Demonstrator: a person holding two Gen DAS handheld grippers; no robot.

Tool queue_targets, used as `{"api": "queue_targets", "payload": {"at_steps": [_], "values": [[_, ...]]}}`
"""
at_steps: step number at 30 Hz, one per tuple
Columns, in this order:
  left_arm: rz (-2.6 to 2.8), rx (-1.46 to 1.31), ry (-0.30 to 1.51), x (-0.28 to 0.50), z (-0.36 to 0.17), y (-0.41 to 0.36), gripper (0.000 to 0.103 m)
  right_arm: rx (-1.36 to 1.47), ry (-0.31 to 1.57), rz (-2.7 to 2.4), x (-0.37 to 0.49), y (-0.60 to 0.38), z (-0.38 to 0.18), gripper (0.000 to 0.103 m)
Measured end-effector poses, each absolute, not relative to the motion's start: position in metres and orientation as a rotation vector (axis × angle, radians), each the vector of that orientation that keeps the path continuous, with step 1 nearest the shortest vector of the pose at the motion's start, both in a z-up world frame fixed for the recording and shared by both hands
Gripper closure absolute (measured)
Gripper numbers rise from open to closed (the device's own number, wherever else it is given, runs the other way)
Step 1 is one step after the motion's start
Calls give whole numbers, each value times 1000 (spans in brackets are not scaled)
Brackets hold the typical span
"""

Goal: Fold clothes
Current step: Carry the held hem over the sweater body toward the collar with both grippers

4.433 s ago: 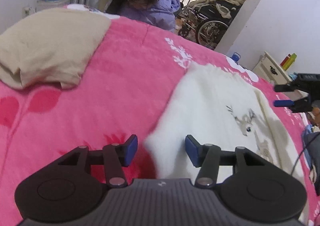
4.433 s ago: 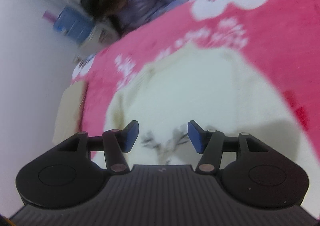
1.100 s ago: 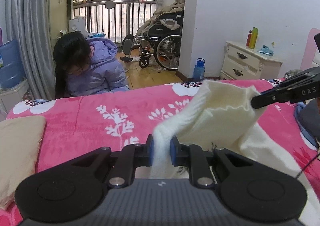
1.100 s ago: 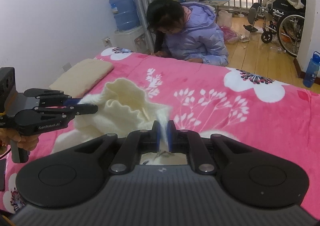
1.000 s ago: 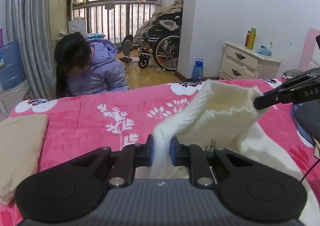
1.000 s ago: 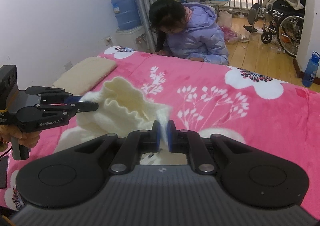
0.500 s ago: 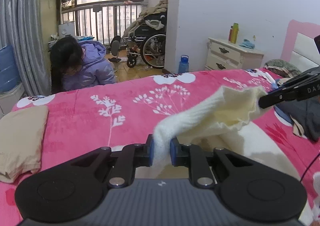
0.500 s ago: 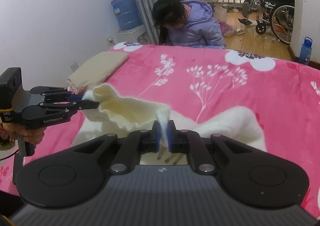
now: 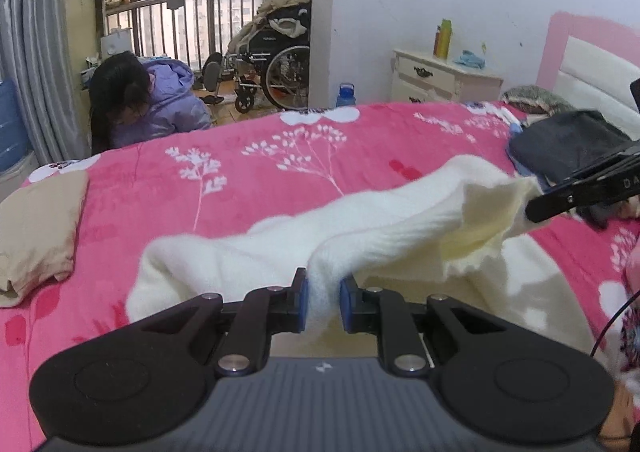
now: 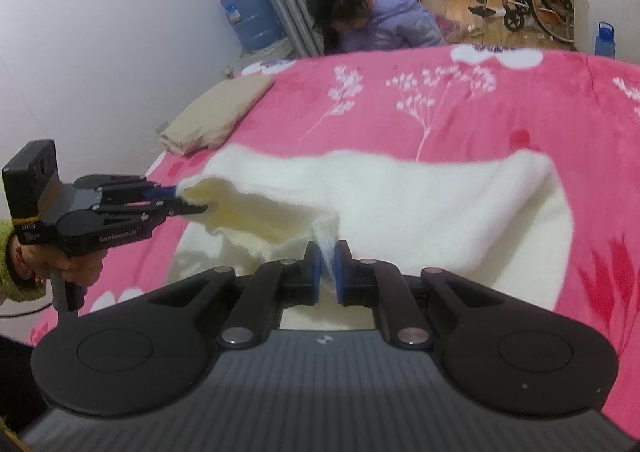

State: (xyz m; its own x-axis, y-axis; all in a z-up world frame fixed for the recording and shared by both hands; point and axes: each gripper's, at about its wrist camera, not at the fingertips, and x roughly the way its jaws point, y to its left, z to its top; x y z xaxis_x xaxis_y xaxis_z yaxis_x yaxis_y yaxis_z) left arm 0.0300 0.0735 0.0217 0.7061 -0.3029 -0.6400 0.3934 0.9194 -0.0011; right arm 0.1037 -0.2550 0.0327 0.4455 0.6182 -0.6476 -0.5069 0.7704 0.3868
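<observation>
A fluffy white sweater [image 9: 400, 228] lies on the pink flowered bedspread [image 9: 240, 179], its far edge doubled over toward me. My left gripper [image 9: 323, 302] is shut on one corner of the lifted edge. My right gripper [image 10: 327, 272] is shut on the other corner of the sweater [image 10: 420, 203]. The held edge hangs low between the two grippers, just above the rest of the garment. In the right wrist view the left gripper [image 10: 188, 201] shows at the left, pinching cream fabric. In the left wrist view the right gripper [image 9: 532, 207] shows at the right edge.
A folded beige garment [image 9: 36, 219] lies at the bed's left side. Dark clothes [image 9: 560, 147] are piled near the pink headboard. A person in a lilac jacket [image 9: 160, 107] crouches beyond the bed. A wheelchair [image 9: 276, 67], nightstand [image 9: 440, 79] and water jug [image 10: 250, 19] stand around.
Both grippers closed on the sweater's edge, lifted it, then carried it toward me and down. The raised fold now sits much lower and the views tilt down at the bed.
</observation>
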Motion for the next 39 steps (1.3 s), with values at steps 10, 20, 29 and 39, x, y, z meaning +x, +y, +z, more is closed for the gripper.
{"api": "queue_targets", "payload": {"at_steps": [10,20,29,39], "values": [[-446,227,696,-14,11,68,86,149,886,698,59,-261,16,97],[-520,375,714,-50,-5,62,87,58,937,727,33,-260,7,97],[-557,412,740,-69,-18,61,87,-35,988,746,13,-253,-7,97],[-593,432,762,-85,-28,65,86,-81,1046,782,1,-250,-13,97]]}}
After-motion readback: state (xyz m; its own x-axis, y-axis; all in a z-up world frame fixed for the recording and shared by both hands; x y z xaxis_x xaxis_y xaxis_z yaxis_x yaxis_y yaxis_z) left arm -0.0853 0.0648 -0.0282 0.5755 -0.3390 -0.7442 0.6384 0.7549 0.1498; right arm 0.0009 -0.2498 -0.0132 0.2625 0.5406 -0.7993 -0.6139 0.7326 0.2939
